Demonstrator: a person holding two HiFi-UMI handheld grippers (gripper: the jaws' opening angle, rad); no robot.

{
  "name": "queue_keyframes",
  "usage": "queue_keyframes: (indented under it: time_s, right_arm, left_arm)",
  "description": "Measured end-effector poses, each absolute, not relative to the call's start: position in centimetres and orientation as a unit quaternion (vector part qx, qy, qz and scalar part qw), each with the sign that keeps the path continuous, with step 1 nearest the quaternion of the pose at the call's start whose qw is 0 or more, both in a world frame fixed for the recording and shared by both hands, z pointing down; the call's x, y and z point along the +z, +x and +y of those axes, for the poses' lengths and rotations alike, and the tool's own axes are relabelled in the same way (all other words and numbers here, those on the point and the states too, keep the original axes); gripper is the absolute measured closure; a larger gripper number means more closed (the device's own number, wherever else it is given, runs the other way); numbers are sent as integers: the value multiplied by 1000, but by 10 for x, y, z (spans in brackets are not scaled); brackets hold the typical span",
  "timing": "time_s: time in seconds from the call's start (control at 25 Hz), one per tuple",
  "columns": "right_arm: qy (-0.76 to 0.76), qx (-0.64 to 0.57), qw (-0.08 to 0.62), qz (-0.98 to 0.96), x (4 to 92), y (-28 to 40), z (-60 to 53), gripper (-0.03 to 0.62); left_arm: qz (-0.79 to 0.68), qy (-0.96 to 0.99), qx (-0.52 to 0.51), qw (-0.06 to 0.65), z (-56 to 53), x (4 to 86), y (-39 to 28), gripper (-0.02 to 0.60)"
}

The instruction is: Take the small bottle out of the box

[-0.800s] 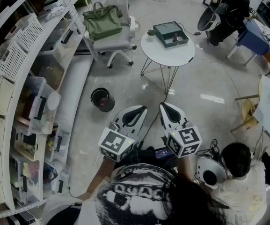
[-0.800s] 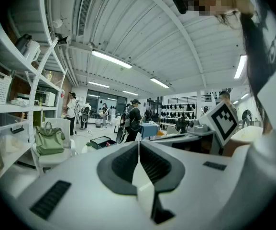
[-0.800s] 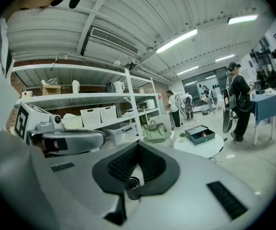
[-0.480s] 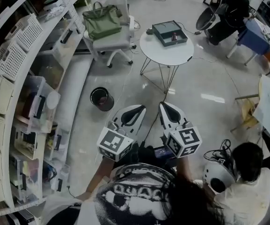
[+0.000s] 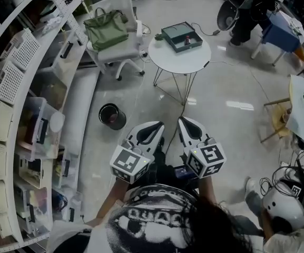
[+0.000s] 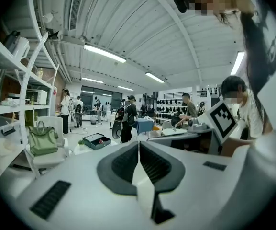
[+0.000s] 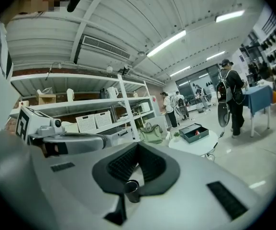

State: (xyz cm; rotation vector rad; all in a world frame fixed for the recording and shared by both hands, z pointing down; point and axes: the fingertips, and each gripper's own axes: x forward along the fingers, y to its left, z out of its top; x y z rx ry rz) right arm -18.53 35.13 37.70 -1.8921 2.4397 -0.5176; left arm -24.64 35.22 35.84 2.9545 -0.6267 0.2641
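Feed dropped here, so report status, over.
Left gripper and right gripper shut, empty. Small bottle in the box on the round table, well ahead. Black bin on floor, left of the path.

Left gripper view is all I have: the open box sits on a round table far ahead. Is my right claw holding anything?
Observer: No. The right gripper shows its claw shut and empty in its own view.
Operator: Anything on the floor on the way?
Observer: The head view shows a black bin on the floor, left of the line to the round table.
Operator: And the bottle?
Observer: From above, the small bottle stands inside the box, near its middle.
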Motion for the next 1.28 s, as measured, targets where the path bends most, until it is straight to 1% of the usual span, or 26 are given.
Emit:
queue_keyframes:
  time_s: [0.36, 0.6, 1.28]
  right_arm:
    - [-632, -176, 8, 755, 387, -140, 332, 595]
    - [-651, -184, 4, 736, 397, -105, 295, 595]
    - [-660, -199, -14, 724, 396, -40, 91, 595]
  left_arm:
    - [-161, 981, 94, 57, 322, 366, -193, 565]
    - [-130, 984, 100, 65, 285, 379, -157, 565]
    - [-101, 987, 104, 70, 80, 375, -83, 565]
